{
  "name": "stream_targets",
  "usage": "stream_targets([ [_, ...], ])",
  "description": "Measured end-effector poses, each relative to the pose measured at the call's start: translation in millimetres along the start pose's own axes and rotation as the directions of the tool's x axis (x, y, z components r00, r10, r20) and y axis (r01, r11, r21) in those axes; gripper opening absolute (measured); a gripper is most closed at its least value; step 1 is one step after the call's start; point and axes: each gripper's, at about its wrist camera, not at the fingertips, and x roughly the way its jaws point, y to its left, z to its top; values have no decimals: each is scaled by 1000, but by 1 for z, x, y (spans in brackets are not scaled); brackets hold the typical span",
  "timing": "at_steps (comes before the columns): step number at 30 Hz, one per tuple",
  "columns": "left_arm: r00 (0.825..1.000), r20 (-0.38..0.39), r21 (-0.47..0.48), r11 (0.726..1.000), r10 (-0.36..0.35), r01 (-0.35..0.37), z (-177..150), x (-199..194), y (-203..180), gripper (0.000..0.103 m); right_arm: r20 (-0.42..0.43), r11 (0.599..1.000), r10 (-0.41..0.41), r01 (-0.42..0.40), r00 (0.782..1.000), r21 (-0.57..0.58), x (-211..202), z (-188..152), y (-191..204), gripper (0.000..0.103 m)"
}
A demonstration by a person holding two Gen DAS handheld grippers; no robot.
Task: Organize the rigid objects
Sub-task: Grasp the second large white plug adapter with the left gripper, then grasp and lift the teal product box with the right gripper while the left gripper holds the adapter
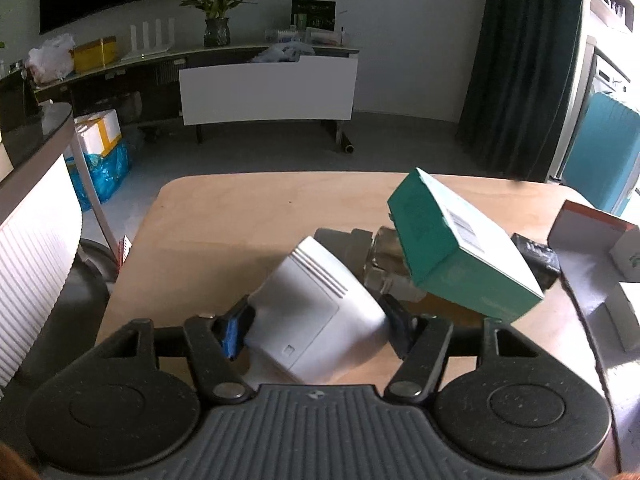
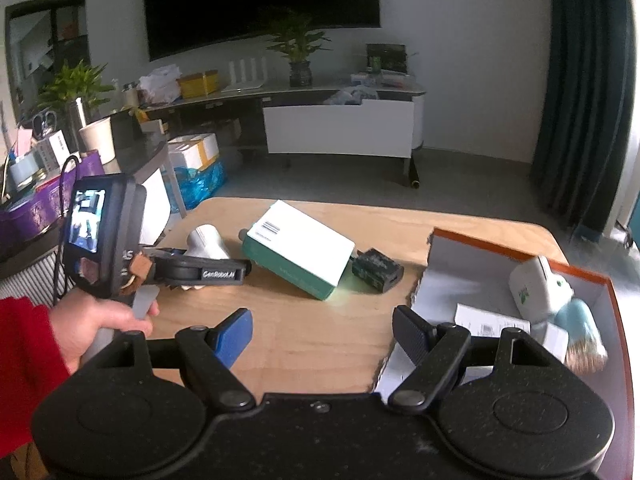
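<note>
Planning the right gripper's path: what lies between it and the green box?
Only bare table lies between the right gripper and the green box, in the right wrist view.

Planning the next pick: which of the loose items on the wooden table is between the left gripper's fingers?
The white ribbed plastic device, between the left gripper pads. The teal-and-white box and small black block lie beyond it, ungripped.

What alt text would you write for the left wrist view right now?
The left claw grips a white plastic device on a wooden table, a pad pressed on each side. Just beyond, a teal and white box leans tilted over a clear glass jar, with a small black box at right.
</note>
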Motion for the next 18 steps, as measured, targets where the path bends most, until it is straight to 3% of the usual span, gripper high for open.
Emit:
stream_targets([
  [7,999,6,-48,998,-40,40,-1,-34,9,67,-25,978,91,-94,996,-184,24,31,10,91],
  [9,998,24,-72,996,-54,55,-3,-49,13,67,-9,974,71,-71,997,-213,34,42,9,91],
  [12,996,43,-109,991,-75,80,-7,-65,17,67,-10,985,-7,5,1000,-170,61,65,2,91],
  [15,993,62,-126,987,-95,103,-5,-72,16,67,-69,992,-64,55,996,-115,99,85,-3,91],
  [18,991,77,-127,984,-113,122,-9,-78,14,67,-135,995,-69,58,988,-78,136,97,-6,91],
])
